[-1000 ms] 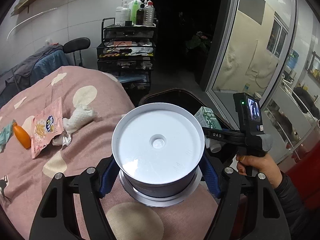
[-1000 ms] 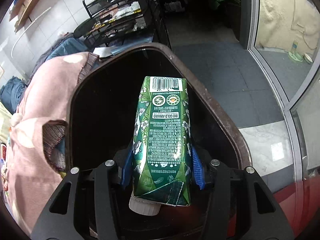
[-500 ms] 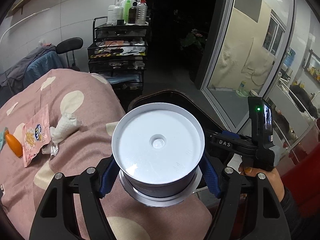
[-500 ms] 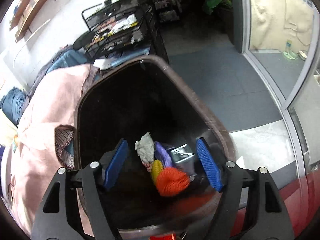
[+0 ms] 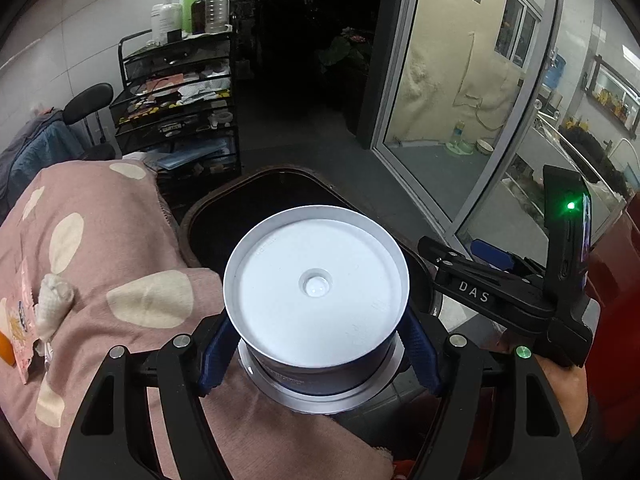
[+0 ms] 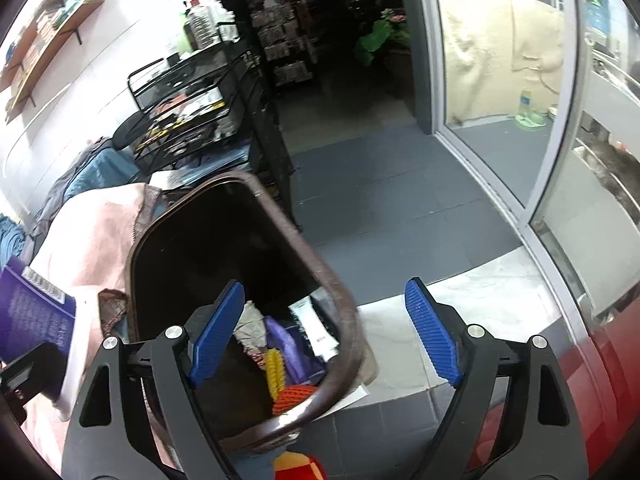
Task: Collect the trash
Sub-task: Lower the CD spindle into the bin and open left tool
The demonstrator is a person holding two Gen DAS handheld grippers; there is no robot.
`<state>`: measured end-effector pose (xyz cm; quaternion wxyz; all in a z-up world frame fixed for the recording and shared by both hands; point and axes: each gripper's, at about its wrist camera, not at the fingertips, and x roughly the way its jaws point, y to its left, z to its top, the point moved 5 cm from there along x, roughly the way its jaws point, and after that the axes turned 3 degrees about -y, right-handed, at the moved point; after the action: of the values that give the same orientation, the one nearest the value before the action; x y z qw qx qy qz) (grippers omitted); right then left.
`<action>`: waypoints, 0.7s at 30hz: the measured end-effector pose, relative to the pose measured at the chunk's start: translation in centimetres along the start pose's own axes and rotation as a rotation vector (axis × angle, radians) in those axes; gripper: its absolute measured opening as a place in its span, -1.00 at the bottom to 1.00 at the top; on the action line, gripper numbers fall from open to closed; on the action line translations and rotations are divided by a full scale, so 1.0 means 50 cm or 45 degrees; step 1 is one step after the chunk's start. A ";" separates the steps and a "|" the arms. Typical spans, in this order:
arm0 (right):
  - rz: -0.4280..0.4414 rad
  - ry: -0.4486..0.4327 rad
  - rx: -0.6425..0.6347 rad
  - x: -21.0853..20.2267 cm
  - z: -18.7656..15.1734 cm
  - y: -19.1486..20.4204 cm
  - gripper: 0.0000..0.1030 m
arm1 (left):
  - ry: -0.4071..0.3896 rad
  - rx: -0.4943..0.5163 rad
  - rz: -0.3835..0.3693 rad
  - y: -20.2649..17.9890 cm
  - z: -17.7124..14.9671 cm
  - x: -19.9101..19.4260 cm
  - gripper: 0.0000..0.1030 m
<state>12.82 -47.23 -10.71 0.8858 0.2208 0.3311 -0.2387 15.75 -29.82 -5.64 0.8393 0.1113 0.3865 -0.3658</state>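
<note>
My left gripper (image 5: 316, 354) is shut on a round plastic tub (image 5: 316, 280) with a white base facing the camera and a dark label, held at the edge of the pink spotted blanket (image 5: 104, 240) just before the brown trash bin (image 5: 256, 200). The tub's purple side also shows in the right wrist view (image 6: 32, 312). My right gripper (image 6: 326, 332) is open and empty above the near right rim of the bin (image 6: 208, 240). Inside the bin lie a white tube (image 6: 316, 326), a yellow brush, an orange net and crumpled paper.
A crumpled tissue (image 5: 54, 298) and a pink snack wrapper (image 5: 18, 320) lie on the blanket at left. A black wire rack (image 5: 180, 112) with bottles stands behind the bin. A glass sliding door (image 5: 460, 120) is on the right.
My right gripper opened and let the green carton fall into the bin, then drew back to the right. My left gripper carried the tub closer to the bin.
</note>
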 end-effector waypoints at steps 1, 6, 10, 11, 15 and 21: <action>-0.002 0.003 0.007 0.000 -0.001 -0.005 0.60 | 0.012 -0.001 -0.009 -0.002 0.002 0.006 0.40; -0.019 0.007 0.029 0.000 -0.003 -0.030 0.60 | 0.054 0.024 0.008 -0.012 0.009 0.044 0.40; -0.027 0.003 0.041 -0.002 -0.002 -0.043 0.60 | 0.096 0.007 -0.001 -0.016 0.009 0.073 0.40; -0.028 0.004 0.045 -0.002 -0.001 -0.045 0.60 | 0.105 -0.001 -0.005 -0.016 0.010 0.079 0.40; -0.031 0.005 0.049 -0.001 -0.004 -0.048 0.60 | 0.121 0.007 0.021 -0.015 0.013 0.096 0.41; -0.042 0.013 0.059 0.003 -0.006 -0.052 0.60 | 0.135 0.027 0.052 -0.013 0.009 0.107 0.41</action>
<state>11.29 -49.17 -11.63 0.8746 0.2371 0.3336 -0.2597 17.88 -33.32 -9.15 0.8236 0.1473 0.4242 -0.3464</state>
